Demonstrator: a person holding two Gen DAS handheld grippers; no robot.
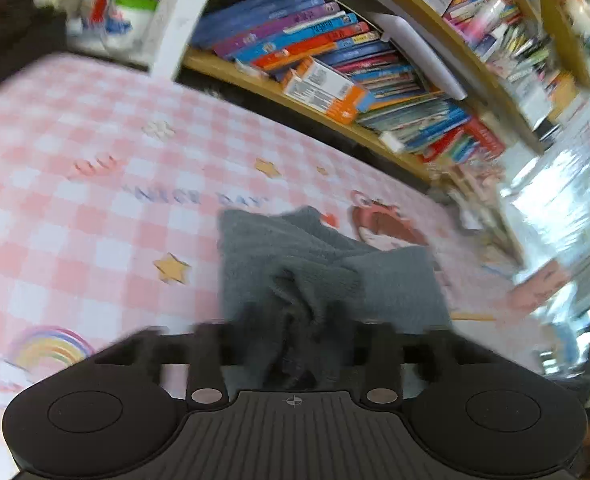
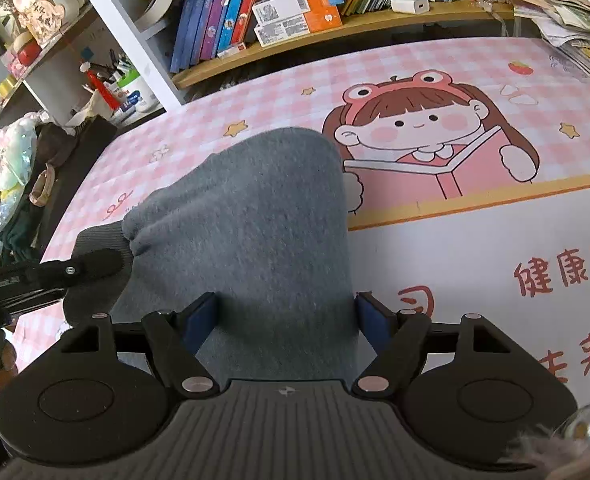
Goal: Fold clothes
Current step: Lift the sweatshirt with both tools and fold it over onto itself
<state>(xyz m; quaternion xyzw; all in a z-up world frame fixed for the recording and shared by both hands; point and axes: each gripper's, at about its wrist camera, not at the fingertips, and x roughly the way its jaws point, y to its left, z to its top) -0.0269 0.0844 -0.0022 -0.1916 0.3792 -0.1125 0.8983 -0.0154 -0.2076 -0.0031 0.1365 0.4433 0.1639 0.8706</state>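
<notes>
- The grey knitted fleece garment with ribbed cuffs (image 2: 251, 216) lies on the desk under the pink-checked cartoon mat (image 2: 475, 68), just left of the printed girl reading a book (image 2: 419, 132), our landmark here.
- Our left tool (image 1: 299, 320) is closed tight on a bunched fold of the grey cloth; in the right wrist view we see it pinching the dark ribbed cuff, well left of the girl.
- Our right tool (image 2: 287, 320) stands wide apart, its blue-padded fingers (image 2: 201, 320) straddling the near part of the garment and gripping nothing.
- We judge a fold is in progress, though how many folds are already made we cannot tell; the left view is blurred.
- To do it well, we carry the cuff across low and taut, toward the girl's side, so the layers land edge on edge.
- We let the right tool pin or pinch the near edge, so the soft cloth does not drag or bunch over the mat.
</notes>
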